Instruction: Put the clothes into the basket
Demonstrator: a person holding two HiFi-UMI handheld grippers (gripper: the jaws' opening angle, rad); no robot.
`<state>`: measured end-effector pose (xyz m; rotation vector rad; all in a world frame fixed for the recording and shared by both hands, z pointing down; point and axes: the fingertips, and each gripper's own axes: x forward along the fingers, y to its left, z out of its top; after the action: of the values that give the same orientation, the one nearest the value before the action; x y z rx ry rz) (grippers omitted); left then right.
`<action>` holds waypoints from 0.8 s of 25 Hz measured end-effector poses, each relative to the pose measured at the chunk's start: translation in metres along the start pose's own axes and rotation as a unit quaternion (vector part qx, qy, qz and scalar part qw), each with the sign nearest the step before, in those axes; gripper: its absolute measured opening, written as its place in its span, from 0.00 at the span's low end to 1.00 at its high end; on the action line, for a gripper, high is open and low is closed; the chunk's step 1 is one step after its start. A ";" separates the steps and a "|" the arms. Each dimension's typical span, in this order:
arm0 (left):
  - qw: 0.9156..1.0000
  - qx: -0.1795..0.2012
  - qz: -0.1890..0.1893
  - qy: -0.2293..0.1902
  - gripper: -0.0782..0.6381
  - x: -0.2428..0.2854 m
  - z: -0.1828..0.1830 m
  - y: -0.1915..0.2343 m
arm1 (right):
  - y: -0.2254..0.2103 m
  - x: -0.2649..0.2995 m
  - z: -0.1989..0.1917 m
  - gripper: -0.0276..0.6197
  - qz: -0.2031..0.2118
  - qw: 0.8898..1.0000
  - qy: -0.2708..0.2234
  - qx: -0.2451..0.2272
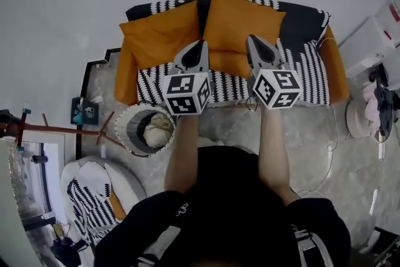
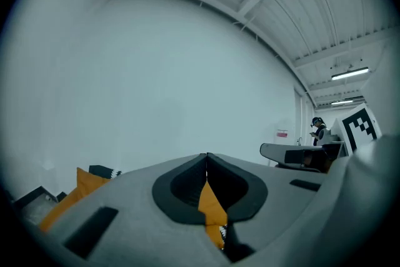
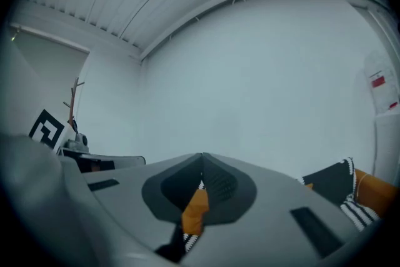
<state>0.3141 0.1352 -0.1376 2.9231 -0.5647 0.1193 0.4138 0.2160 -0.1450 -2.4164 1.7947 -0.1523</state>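
Note:
A round woven basket point(image 1: 128, 115) stands on the floor left of the sofa, with a cream garment point(image 1: 157, 128) bundled inside it. I hold both grippers up and level in front of the sofa, side by side. My left gripper point(image 1: 201, 44) point(image 2: 207, 156) is shut with nothing between its jaws. My right gripper point(image 1: 252, 39) point(image 3: 202, 156) is shut and empty too. Both gripper views look over the sofa at a bare pale wall; only slivers of orange cushion show behind the closed tips.
The sofa point(image 1: 309, 69) has a black-and-white striped cover and two orange cushions point(image 1: 164, 34). A wooden coat stand point(image 1: 50, 130) and a white seat with striped cloth point(image 1: 94, 194) stand left. Clothes point(image 1: 375, 100) hang at far right. A person point(image 2: 319, 129) stands far off.

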 end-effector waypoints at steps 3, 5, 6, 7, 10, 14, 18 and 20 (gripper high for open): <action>1.000 0.007 -0.012 -0.009 0.12 0.010 0.024 -0.012 | -0.006 0.002 0.022 0.06 -0.004 1.000 -0.003 -0.010; 1.000 0.015 -0.020 -0.014 0.12 0.006 0.025 -0.025 | -0.010 -0.009 0.023 0.06 -0.007 1.000 -0.008 -0.010; 0.999 0.019 -0.023 -0.015 0.12 0.004 0.021 -0.031 | -0.012 -0.015 0.020 0.06 -0.008 1.000 -0.011 -0.010; 0.999 0.023 -0.027 -0.016 0.12 0.002 0.016 -0.035 | -0.013 -0.019 0.015 0.06 -0.009 1.000 -0.016 -0.009; 0.999 0.019 -0.029 -0.012 0.12 0.002 0.009 -0.030 | -0.011 -0.017 0.012 0.06 -0.004 1.000 -0.023 -0.007; 1.000 0.010 -0.025 -0.012 0.12 0.001 0.019 -0.021 | -0.004 -0.008 0.021 0.06 0.001 1.000 -0.019 -0.012; 1.000 0.022 -0.019 0.000 0.12 0.014 0.025 -0.013 | -0.003 0.010 0.027 0.06 0.018 1.000 -0.023 -0.007; 1.000 0.020 -0.018 0.002 0.12 0.021 0.028 -0.008 | 0.000 0.019 0.027 0.06 0.025 0.999 -0.019 -0.009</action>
<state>0.3373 0.1300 -0.1640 2.9701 -0.5156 0.1327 0.4240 0.1987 -0.1719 -2.3671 1.8477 -0.0849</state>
